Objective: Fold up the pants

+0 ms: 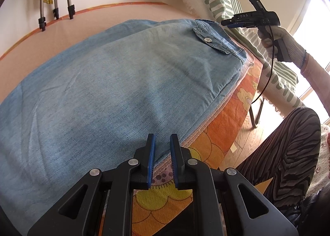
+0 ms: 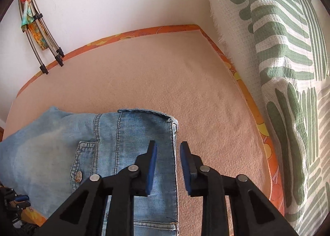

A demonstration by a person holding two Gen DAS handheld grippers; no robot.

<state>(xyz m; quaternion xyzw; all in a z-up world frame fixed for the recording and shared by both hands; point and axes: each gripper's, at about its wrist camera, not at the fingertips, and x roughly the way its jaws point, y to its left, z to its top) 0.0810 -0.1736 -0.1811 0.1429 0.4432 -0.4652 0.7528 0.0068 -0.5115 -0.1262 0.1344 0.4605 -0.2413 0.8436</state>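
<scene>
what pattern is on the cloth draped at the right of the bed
Green stripes on the white woven draped cloth, clearest in the right wrist view.

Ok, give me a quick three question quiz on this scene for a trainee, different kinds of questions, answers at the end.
1. True or false: the jeans lie flat on the bed.
2. What fastens the pocket flap? A zip, B metal button, C bow.
3. In its own camera view, is anything between the fingers of the right gripper?

Key
1. True.
2. B, the metal button.
3. No. It hovers open above the waistband edge, gripping nothing.
</scene>
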